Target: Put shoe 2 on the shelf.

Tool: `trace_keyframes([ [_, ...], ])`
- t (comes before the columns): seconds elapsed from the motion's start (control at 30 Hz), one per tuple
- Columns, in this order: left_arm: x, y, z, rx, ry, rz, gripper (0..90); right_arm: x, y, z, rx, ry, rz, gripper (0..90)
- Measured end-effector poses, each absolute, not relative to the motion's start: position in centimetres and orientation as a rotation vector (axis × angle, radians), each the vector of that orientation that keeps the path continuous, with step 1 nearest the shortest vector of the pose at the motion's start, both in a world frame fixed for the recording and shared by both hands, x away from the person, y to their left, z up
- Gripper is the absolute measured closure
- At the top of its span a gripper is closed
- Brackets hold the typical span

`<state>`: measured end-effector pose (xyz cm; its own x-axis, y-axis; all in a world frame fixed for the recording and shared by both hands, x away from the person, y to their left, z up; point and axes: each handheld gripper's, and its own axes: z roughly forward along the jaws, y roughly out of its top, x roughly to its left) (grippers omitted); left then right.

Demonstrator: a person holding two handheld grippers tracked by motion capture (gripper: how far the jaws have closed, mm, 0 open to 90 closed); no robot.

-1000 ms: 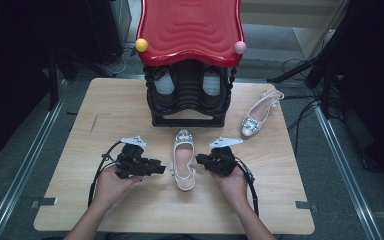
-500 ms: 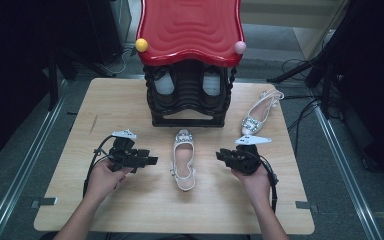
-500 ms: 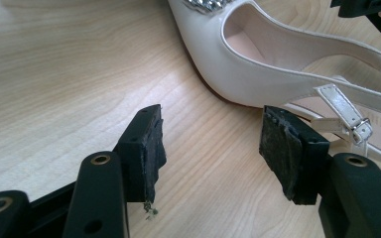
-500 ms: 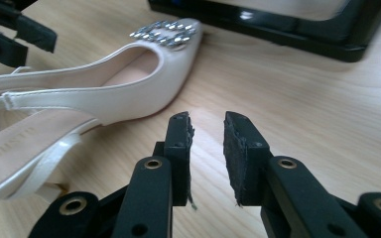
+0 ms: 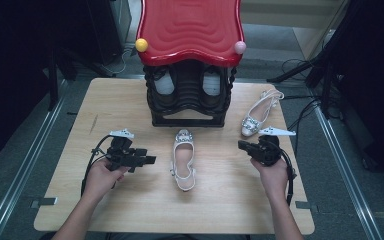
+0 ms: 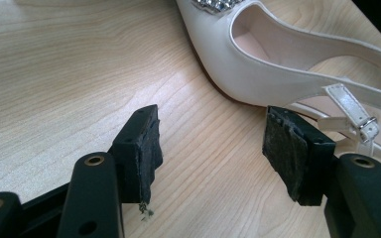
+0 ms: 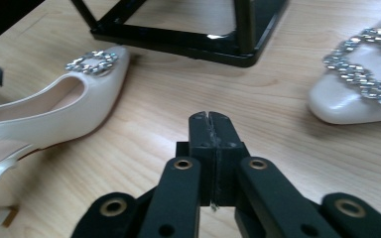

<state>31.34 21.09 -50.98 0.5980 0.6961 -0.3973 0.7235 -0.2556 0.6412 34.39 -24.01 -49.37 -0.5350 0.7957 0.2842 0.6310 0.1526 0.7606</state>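
High view: two forearms come in from the bottom edge, each hand wrapped round a gripper and held low over the wooden table point(image 5: 130, 110). The left gripper point(image 5: 149, 160) points level to the right, toward the middle shoe point(image 5: 184, 161); its jaws have just been opening and stand wide apart with bare table between them. In the left gripper view the shoe's side and buckled strap lie just beyond the right-hand pad point(image 6: 290, 151), not touched. The right gripper point(image 5: 242, 145) sits well to the right of that shoe, pointing left and slightly away from the person. Its jaws have just closed, and in the right gripper view the pads meet flush with nothing between them.

Counted from near to far: two hands, two grippers, then two white slingback shoes with jewelled buckles. The middle shoe lies in the centre of the table, toe toward the rack. The second shoe point(image 5: 256, 116) lies farther back at the right, angled, just beyond the right gripper. Behind both stands one black shoe rack point(image 5: 189, 97) under a red wavy top point(image 5: 190, 27), with one yellow ball point(image 5: 141, 45) and one pink ball point(image 5: 240, 47) at its front corners.
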Motion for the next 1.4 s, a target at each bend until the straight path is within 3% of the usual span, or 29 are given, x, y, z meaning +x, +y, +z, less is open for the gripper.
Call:
trace_keyframes([
  [0.77, 29.7, 22.5, -50.9, 1.984, 1.139, -0.008, 38.4, 40.5, -28.1, -52.0, 1.575, 2.152, 1.21, 90.0],
  [1.4, 29.2, 23.1, -50.9, 1.986, 1.144, 0.027, 38.8, 40.6, -28.9, -52.4, 1.574, 2.144, 1.175, 90.0],
])
